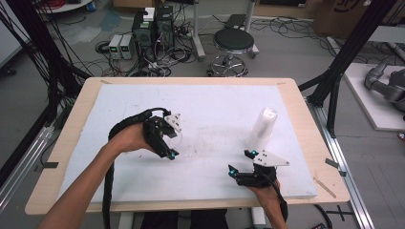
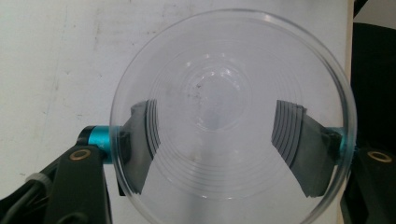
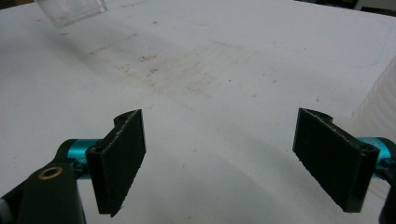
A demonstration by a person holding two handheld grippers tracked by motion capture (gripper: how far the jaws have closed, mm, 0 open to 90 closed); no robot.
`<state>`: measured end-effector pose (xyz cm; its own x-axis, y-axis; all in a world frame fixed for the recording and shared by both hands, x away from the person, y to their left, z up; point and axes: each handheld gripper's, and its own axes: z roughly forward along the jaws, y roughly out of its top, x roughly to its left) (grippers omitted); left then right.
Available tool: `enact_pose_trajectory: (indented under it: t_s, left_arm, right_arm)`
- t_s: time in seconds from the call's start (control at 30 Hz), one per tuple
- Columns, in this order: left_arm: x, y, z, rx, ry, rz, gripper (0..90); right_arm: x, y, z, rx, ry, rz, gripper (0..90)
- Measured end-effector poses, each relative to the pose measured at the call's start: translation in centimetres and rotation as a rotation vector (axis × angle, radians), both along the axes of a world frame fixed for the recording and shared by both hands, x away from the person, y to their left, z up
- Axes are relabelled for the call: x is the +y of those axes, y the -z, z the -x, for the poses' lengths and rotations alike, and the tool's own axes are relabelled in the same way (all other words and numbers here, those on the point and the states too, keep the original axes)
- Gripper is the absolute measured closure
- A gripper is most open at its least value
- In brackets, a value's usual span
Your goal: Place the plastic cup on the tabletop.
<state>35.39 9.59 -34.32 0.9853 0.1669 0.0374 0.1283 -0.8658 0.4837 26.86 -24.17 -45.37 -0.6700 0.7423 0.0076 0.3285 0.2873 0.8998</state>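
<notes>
My left gripper [image 1: 169,141] is held above the white board [image 1: 215,105], left of the middle, and is shut on a clear plastic cup [image 1: 177,137]. The left gripper view looks straight into that cup [image 2: 233,60], with the left gripper's [image 2: 224,140] grey pads [image 2: 289,140] pressed on its two sides. A tall stack of clear cups [image 1: 262,126] stands upright at the right. Just in front of it and slightly left, my right gripper [image 1: 240,161] is open with nothing between its jaws. In the right gripper view the right gripper [image 3: 219,158] has the stack [image 3: 380,102] at its right edge.
The white board lies on a wooden table [image 1: 71,143]. The board shows faint brown stains [image 3: 187,79] near its middle. Beyond the table are a black stool [image 1: 232,43], computer boxes [image 1: 153,28] and cables on the floor.
</notes>
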Motion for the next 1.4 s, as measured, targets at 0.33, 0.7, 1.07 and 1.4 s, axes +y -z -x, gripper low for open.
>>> enact_pose_trajectory:
  t_s: [0.33,0.7,1.07,1.4]
  left_arm:
    - [-0.8,1.4,-0.6,0.002,-0.024,-0.042,31.7]
    - [-2.8,3.8,-1.2,0.008,-0.033,-0.122,31.9]
    - [-3.5,4.1,-1.3,0.002,-0.041,-0.12,31.9]
    - [-4.2,4.6,-1.6,0.012,-0.064,-0.13,27.4]
  right_arm:
    - [0.1,0.0,0.1,0.002,-0.004,0.008,16.8]
    - [0.0,0.0,0.0,0.01,-0.006,0.003,16.8]
    - [0.0,0.0,-0.1,0.022,-0.008,0.002,16.8]
    - [0.0,0.0,-0.1,0.021,-0.01,-0.002,16.8]
